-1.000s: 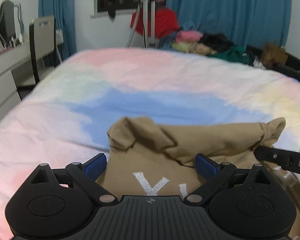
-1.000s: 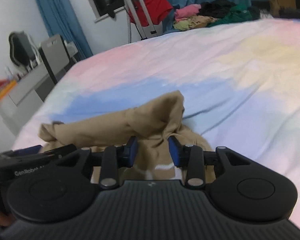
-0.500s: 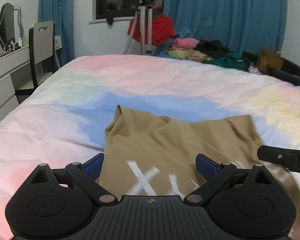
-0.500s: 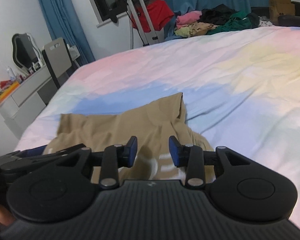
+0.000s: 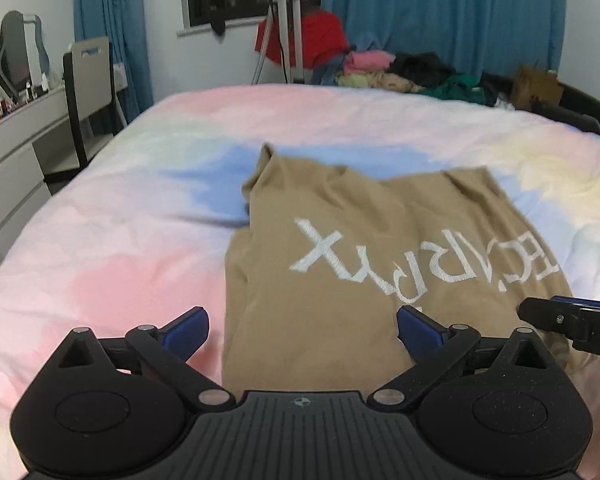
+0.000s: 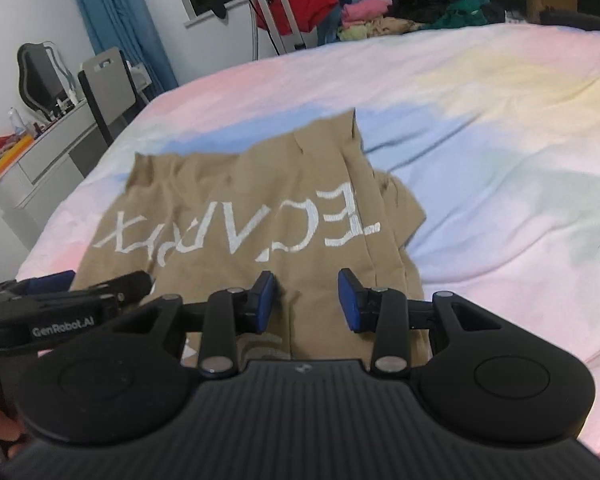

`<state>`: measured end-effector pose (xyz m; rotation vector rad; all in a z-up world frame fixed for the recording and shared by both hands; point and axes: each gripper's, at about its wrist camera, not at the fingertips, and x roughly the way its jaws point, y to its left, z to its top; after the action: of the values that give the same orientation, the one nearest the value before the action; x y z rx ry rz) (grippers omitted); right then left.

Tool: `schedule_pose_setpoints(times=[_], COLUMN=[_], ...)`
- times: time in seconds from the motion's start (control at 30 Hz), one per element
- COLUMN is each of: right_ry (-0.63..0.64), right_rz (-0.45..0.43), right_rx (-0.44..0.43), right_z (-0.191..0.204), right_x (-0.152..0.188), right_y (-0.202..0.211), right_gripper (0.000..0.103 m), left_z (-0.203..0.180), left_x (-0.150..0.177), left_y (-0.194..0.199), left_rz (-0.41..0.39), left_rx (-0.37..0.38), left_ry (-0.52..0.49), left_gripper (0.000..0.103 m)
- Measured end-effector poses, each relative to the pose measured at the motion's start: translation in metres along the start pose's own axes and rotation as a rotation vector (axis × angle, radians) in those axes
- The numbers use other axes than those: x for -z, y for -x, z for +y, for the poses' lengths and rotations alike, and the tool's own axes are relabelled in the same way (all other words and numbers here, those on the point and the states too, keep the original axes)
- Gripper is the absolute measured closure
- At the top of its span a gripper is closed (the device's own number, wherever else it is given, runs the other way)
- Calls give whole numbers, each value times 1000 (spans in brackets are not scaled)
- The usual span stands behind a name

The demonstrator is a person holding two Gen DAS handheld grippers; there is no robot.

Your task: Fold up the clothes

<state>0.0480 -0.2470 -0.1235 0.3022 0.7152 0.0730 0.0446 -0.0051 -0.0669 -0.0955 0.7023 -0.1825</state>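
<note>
A tan shirt (image 5: 364, 256) with white lettering lies spread on the pastel bed; it also shows in the right wrist view (image 6: 260, 216). Its far edge is rumpled and its right side is folded under. My left gripper (image 5: 302, 330) is wide open and empty above the shirt's near left part. My right gripper (image 6: 306, 300) is open and empty above the shirt's near right part. The right gripper's finger shows at the right edge of the left wrist view (image 5: 568, 320); the left gripper shows at the left of the right wrist view (image 6: 60, 308).
The bed (image 5: 120, 240) has a pink, blue and yellow cover. A pile of clothes (image 5: 400, 72) and a tripod (image 5: 280, 32) stand beyond its far edge. A chair (image 5: 88, 92) and a white dresser (image 5: 12, 152) stand to the left.
The shirt went from a bunched heap near the grippers to lying spread out on the bed with its lettering showing. Both grippers have risen and drawn back from it, their jaws open throughout.
</note>
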Motion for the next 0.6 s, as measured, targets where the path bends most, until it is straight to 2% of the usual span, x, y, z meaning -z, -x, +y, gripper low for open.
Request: schedule_pose_setpoints(times=[0.23, 0.6], right_ry=[1, -8], right_rz=[-6, -7], right_rx=[7, 7], right_z=[1, 0], right_x=[4, 4], right_y=[3, 4], right_gripper=[65, 65], left_z=[12, 52], left_x=[11, 38], left_y=[2, -13], left_rz=[94, 249], left_rx=[22, 199], left_ry=[95, 483], left_gripper=[3, 2])
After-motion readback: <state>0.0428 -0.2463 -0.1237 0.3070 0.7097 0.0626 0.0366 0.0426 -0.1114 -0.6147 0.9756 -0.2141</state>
